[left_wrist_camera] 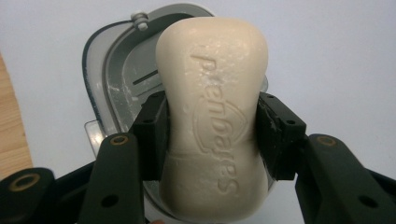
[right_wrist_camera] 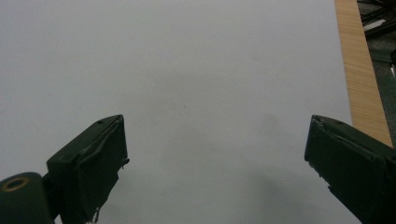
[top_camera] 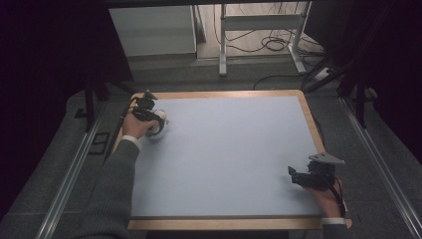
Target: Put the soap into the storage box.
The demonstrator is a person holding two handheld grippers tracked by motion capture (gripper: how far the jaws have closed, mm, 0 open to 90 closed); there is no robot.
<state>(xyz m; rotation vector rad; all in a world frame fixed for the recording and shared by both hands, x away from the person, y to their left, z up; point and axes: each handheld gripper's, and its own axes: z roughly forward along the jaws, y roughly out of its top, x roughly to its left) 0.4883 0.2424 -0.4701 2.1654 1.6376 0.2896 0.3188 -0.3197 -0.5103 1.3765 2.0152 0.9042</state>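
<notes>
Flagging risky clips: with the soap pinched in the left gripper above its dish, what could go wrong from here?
1. The soap bar is pinched only at its narrow waist by the left gripper; smooth soap might slip or twist free.
2. The soap dish lies near the table's wooden edge, so a nudge could push it off.

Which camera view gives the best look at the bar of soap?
The left gripper view: the bar of soap is close up, embossed lettering readable, pinched between the left gripper jaws above a grey soap dish. The high view gives a small pale shape under the hand. The right gripper view faces bare mat.
</notes>
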